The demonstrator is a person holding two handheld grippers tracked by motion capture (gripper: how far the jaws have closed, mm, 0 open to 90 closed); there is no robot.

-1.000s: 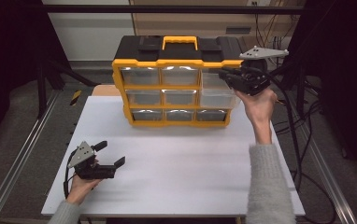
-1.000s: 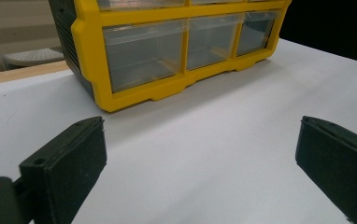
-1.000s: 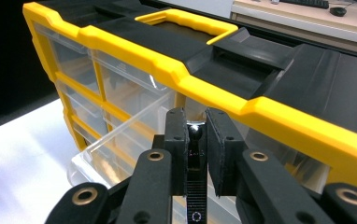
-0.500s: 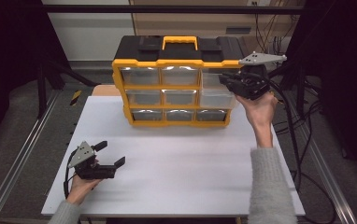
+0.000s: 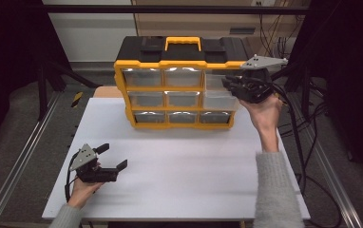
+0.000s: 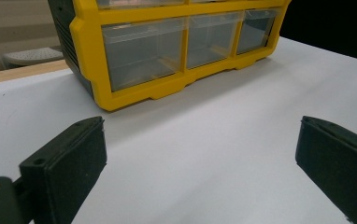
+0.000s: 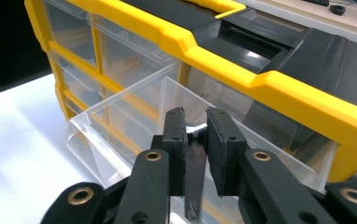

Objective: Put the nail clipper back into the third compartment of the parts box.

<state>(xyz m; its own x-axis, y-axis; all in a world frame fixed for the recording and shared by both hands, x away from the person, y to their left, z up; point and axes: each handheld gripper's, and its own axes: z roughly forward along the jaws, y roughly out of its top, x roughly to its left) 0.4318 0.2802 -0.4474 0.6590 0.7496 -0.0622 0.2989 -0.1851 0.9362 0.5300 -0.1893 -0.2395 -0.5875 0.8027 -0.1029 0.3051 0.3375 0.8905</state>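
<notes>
Nothing much has shifted since a moment ago — both hands hold where they were. Between the near-closed fingers of the right gripper (image 7: 196, 140) sits the front wall of a clear plastic drawer (image 7: 120, 116), pulled out from the top-right slot of the yellow-and-black drawer cabinet (image 5: 179, 64). Well apart, the left gripper (image 5: 113, 156) rests on the white table (image 5: 194, 175), fingers spread — nothing between them.

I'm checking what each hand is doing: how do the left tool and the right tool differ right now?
The left tool sits low over the white table with jaws wide apart and nothing between them; the right tool is raised at the yellow-framed organiser's top row, jaws nearly together on the front wall of a pulled-out clear plastic drawer. Both are black, hand-held and two-jawed.
</notes>
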